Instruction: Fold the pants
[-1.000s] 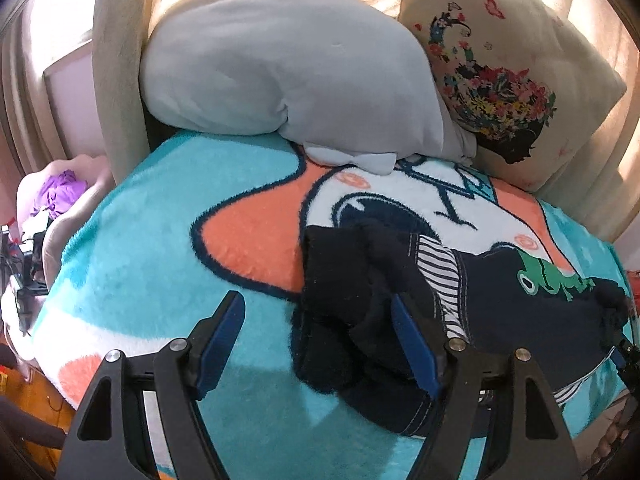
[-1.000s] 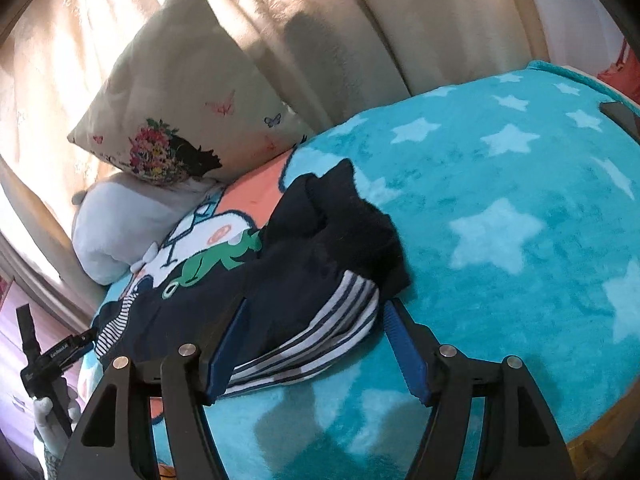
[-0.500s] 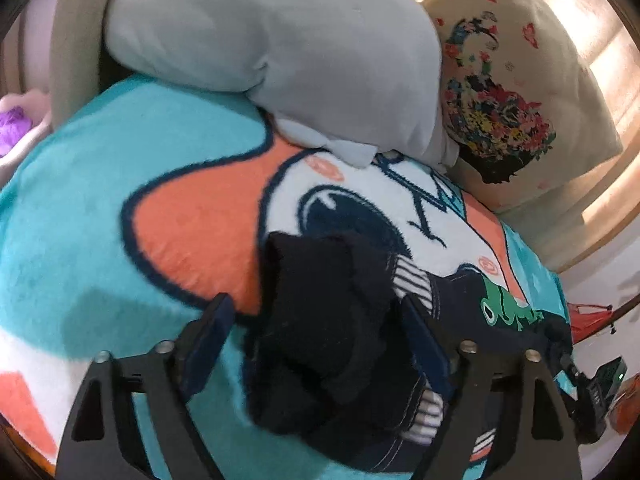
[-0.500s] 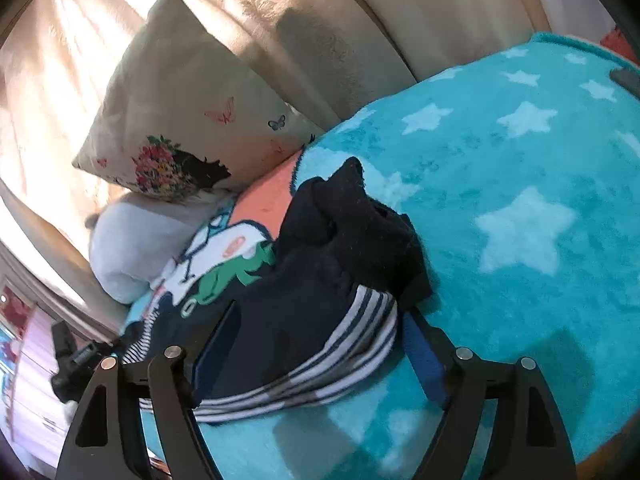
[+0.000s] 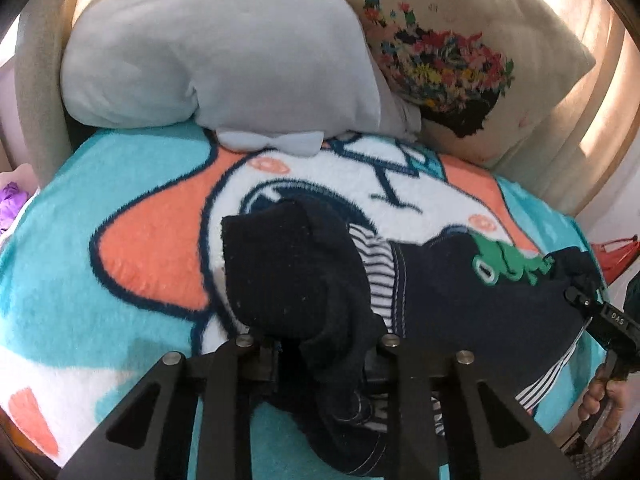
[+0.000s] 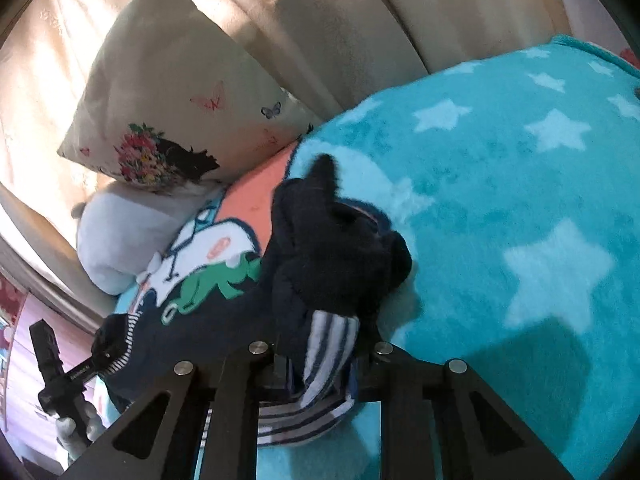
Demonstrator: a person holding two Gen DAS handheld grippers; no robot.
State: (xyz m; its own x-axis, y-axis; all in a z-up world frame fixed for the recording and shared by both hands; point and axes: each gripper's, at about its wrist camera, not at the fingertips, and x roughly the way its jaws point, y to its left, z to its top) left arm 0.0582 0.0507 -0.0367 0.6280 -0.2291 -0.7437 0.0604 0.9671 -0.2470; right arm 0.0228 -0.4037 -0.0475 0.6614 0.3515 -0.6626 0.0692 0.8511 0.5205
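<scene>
Dark navy pants (image 5: 448, 300) with a green patch and striped trim lie across a teal, orange and white blanket (image 5: 132, 248). My left gripper (image 5: 320, 364) is shut on the bunched dark fabric at one end of the pants. My right gripper (image 6: 324, 364) is shut on the striped edge at the other end of the pants (image 6: 328, 264). The pads of both grippers are hidden in the cloth. The other gripper shows at the far edge of each view.
A grey pillow (image 5: 224, 52) and a floral cushion (image 5: 452, 56) lean against the beige backrest behind the pants. The starred part of the blanket (image 6: 520, 200) stretches to the right. The bed edge lies just under both grippers.
Both grippers moved in onto the ends of the pants and closed on the fabric; a second ago both stood open just short of it.
</scene>
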